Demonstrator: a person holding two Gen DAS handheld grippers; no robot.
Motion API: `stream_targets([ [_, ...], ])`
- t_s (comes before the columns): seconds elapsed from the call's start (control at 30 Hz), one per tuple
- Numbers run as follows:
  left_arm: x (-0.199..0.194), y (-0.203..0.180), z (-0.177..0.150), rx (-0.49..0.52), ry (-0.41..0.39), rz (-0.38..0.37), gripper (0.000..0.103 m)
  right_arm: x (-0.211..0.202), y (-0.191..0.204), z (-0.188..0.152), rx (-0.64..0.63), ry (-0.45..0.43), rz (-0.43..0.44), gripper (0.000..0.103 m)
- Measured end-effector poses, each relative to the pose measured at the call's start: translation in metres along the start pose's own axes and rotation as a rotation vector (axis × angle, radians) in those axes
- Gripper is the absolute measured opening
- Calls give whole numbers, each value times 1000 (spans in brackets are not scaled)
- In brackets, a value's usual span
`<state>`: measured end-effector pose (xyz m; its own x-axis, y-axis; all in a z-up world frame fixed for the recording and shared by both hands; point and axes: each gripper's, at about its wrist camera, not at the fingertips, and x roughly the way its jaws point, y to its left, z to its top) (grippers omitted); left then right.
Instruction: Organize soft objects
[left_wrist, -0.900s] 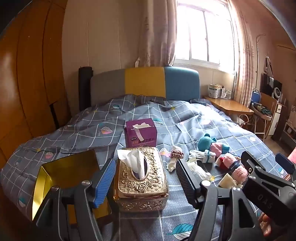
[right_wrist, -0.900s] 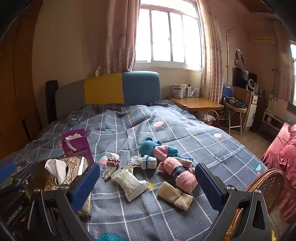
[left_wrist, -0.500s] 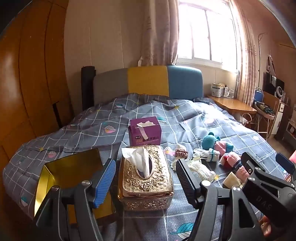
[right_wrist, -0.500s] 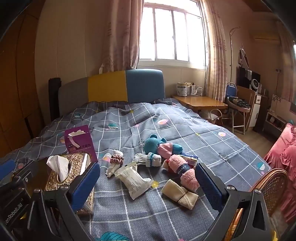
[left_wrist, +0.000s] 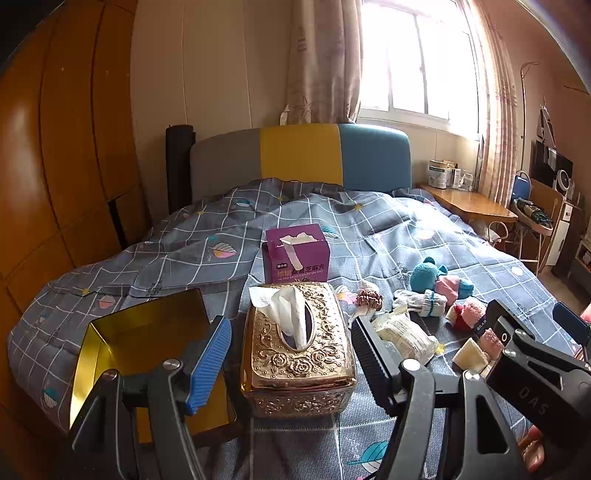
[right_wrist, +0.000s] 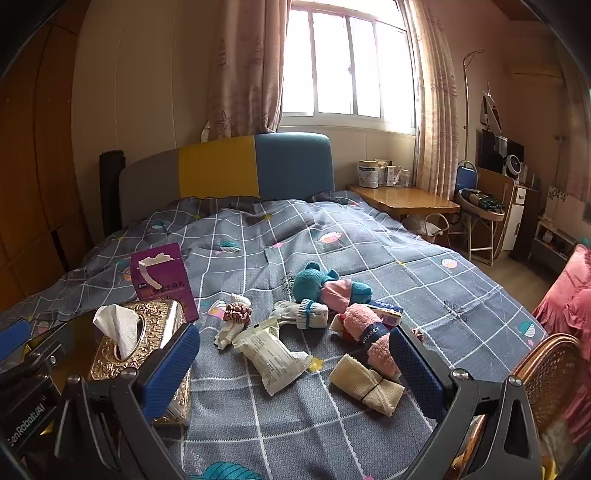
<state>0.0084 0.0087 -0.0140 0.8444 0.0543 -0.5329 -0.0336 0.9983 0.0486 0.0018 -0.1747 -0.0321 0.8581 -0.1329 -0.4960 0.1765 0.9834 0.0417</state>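
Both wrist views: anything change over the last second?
Only the cameras' framing drifted: the bed scene sits slightly differently in both views. Nothing was taken hold of or let go. The left tool and right tool are open and empty; the ornate gold tissue box, purple carton and pile of socks lie as before.

A wooden desk (right_wrist: 402, 197) stands beside the window (right_wrist: 347, 62).

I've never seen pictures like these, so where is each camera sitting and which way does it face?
Left wrist: on the open left gripper, angled down at the ornate gold tissue box; the right gripper's black body shows.
Right wrist: on the open right gripper, facing the cream packet and pink rolled towel.
Shared: tissue box, purple carton, grey checked quilt.
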Motion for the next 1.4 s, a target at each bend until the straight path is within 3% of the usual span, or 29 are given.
stream_targets([
  [1.4, -4, -2, -2, 11, 5, -1, 69, 2, -2, 0, -1, 5, -1, 103],
])
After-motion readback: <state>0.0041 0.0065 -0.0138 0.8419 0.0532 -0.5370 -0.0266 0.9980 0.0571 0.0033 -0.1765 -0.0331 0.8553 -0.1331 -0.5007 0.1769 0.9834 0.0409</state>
